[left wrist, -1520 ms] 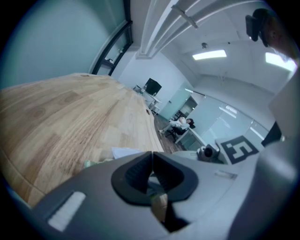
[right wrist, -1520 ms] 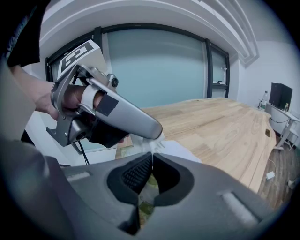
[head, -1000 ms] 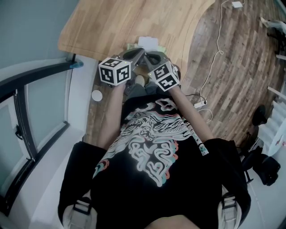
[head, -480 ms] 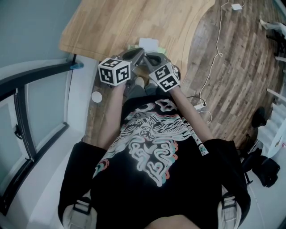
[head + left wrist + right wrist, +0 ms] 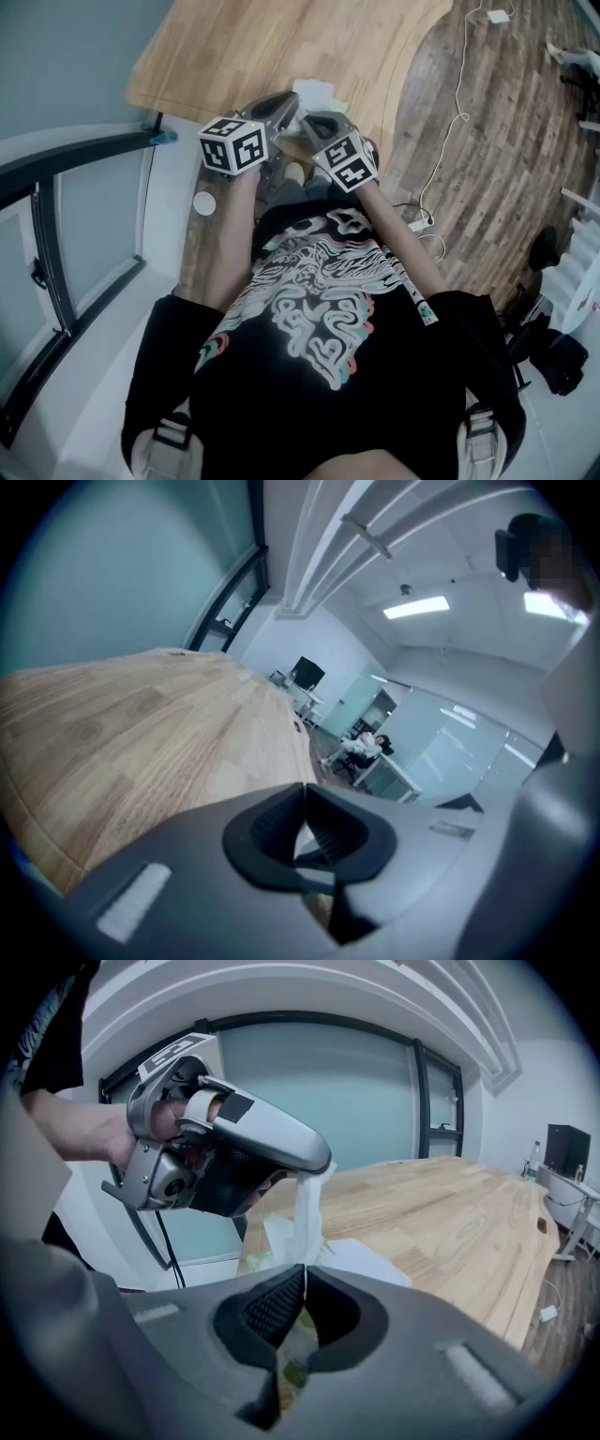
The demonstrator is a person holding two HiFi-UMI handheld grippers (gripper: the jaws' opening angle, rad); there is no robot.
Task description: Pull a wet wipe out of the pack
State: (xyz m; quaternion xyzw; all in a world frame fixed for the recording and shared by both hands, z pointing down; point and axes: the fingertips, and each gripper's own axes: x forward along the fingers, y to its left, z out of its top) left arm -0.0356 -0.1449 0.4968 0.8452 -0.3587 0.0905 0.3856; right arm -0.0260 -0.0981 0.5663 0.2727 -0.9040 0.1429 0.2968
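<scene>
left gripper (image 5: 323, 1164) is clamped on the top end of the white wet wipe (image 5: 307, 1211). The wipe runs as a taut strand almost straight down into the white-and-green soft pack (image 5: 366, 1262), at the near edge of the light wooden table (image 5: 253, 47). right gripper (image 5: 306, 1277) has its jaws together, low at the pack's near side; can't tell if they nip its film. Likely pull axis: up along the strand with the left, the right anchoring.
</scene>
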